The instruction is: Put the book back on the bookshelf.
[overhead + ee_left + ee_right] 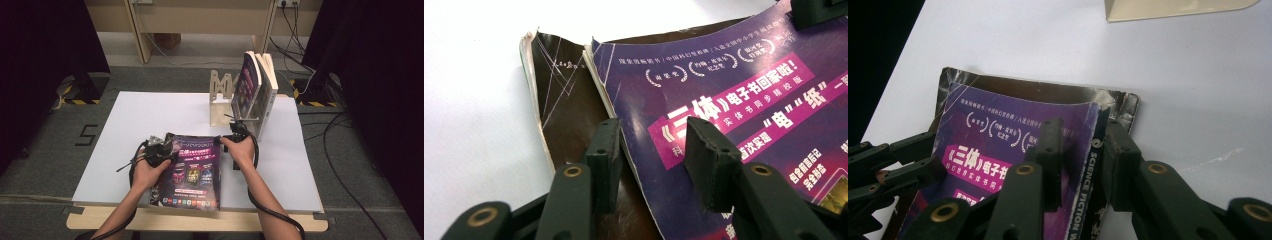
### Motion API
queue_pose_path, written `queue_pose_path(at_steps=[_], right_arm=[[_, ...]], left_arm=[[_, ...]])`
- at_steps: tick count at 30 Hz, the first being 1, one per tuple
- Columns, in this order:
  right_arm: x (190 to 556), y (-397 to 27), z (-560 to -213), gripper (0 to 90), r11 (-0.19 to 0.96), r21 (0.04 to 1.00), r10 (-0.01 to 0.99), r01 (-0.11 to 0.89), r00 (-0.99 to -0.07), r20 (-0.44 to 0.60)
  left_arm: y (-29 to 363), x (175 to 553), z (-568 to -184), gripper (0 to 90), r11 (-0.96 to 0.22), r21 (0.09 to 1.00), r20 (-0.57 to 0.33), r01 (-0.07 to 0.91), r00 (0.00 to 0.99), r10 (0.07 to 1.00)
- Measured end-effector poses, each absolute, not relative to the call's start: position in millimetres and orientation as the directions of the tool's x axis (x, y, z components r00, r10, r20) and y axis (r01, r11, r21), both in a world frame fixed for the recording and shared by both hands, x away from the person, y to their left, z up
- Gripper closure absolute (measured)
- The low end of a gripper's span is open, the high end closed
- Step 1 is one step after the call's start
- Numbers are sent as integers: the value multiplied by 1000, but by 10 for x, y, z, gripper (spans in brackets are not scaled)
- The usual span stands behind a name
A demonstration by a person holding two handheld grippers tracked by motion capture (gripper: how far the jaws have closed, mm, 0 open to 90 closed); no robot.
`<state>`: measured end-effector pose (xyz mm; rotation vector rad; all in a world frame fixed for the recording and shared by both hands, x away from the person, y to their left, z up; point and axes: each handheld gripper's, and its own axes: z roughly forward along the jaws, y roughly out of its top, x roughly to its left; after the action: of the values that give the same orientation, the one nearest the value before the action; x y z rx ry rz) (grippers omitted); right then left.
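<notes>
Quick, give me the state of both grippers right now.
Left gripper: fingers straddle the left edge of the purple magazine; whether they clamp it cannot be told.
Right gripper: fingers straddle the magazine's spine; grip cannot be told.

Purple paperback book [192, 170], cover up (corners worn), flat on table's near edge
</notes>
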<state>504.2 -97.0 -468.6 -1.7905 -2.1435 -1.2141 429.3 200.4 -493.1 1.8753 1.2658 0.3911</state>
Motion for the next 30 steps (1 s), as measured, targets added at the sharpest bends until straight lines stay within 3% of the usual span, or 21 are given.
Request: queue_pose_path(at_steps=[11, 20, 30], right_arm=[[5020, -957, -4542, 824, -27, 525, 757, 851, -325, 566], [4960, -1019, -4357, 843, -59, 575, 769, 816, -330, 548], [4916, -1072, -4242, 848, -75, 610, 765, 789, -346, 542]], left_arm=[[2052, 4256, -4905, 533, -187, 799, -135, 572, 474, 870], [2260, 4191, -4877, 500, -166, 829, -96, 534, 429, 898], [2481, 4211, -4971, 421, -74, 849, -129, 524, 340, 932]])
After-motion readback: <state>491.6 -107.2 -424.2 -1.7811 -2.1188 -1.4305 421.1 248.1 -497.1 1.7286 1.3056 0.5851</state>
